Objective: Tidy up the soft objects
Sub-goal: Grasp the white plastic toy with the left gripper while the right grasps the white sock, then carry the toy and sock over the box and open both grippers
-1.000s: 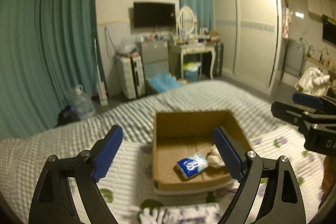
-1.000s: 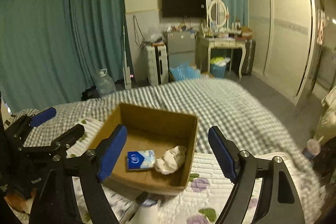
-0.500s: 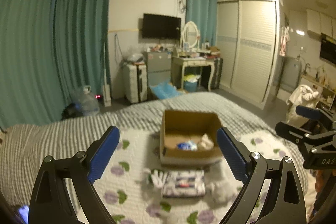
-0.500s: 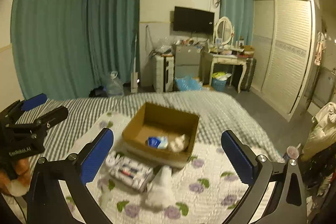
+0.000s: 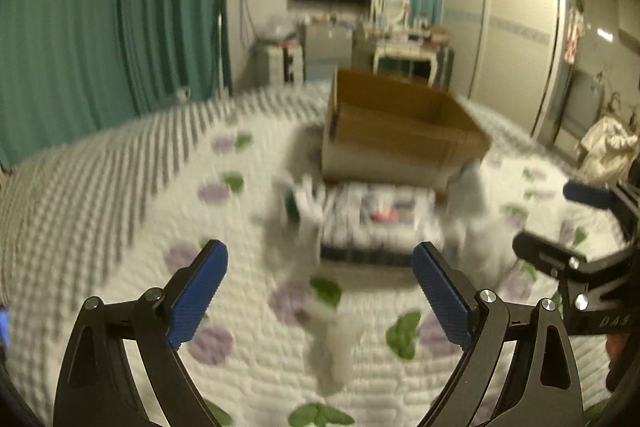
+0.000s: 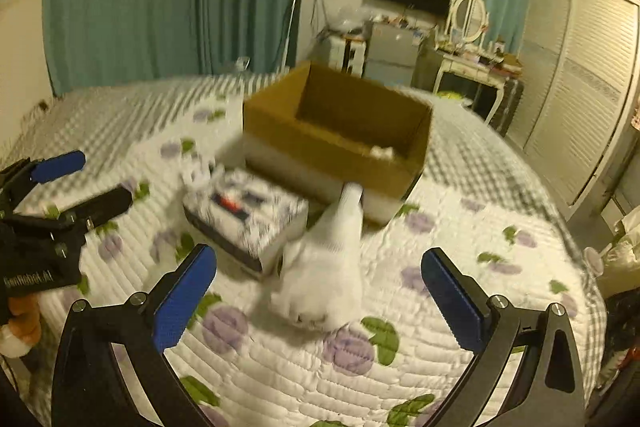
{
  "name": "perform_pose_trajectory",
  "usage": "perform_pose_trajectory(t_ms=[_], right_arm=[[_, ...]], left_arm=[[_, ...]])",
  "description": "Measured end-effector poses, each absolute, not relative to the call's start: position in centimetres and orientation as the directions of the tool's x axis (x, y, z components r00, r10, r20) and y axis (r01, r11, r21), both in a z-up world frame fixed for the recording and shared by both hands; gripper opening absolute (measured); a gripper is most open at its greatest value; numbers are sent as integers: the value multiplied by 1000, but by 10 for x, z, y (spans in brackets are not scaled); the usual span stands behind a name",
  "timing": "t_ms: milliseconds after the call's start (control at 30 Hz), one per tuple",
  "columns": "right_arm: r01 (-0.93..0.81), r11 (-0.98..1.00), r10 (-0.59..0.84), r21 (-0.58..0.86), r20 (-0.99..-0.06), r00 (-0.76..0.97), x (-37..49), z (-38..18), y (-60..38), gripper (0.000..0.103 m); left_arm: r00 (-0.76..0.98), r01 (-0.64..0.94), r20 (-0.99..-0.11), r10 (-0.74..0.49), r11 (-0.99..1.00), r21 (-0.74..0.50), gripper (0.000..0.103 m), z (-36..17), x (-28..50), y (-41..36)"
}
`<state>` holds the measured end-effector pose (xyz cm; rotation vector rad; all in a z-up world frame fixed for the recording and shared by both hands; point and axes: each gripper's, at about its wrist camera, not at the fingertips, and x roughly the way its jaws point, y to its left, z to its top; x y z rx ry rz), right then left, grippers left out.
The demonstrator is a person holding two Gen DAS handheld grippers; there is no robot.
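I see a brown cardboard box (image 6: 336, 139), open-topped and square-cornered, on a quilted floral bedspread (image 6: 460, 247). A scrap of something white (image 6: 382, 151) shows inside at its right wall; the rest of the interior is hidden. Just in front of the box lies a flat printed packet (image 6: 246, 215), with a limp white sock (image 6: 324, 267) beside it, its toe touching the box. My left gripper (image 5: 320, 291) and right gripper (image 6: 320, 301) both hang spread wide, holding nothing, over bare quilt nearer me than the box.
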<state>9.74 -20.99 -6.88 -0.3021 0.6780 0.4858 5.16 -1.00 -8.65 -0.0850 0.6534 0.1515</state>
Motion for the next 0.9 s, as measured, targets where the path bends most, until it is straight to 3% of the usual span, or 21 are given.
perform_pose_trajectory(t_ms=[200,333,400,567,633,733,800,900], right_arm=[[-527,849,325,-45,-743,585,121,-119,-208,94],[-522,853,312,-24,-779,545,131,-138,-208,74],[-515,857,326,6,-780,533,133,-139,-213,70],[-513,857,345,35,-778,524,131,-133,-221,56],[-512,858,353,45,-777,522,130,-131,-224,53],[-517,855,352,36,-773,528,123,-127,-226,48],[-517,855,354,36,-769,532,118,-124,-227,46],[-521,853,354,20,-756,550,107,-112,-229,43]], left_arm=[[698,-180,-710,93,982,-48,93,-143,56,-17],[653,-179,-754,71,982,-63,86,-165,57,-17],[647,-171,-760,54,982,-75,86,-170,56,-18],[648,-131,-761,-2,985,-114,62,-170,53,-19],[648,-102,-761,-20,988,-113,45,-169,50,-23],[647,-79,-762,-23,992,-98,29,-165,49,-28],[650,-72,-760,-22,993,-90,22,-162,46,-30],[649,-67,-760,-44,991,-115,21,-156,41,-30]])
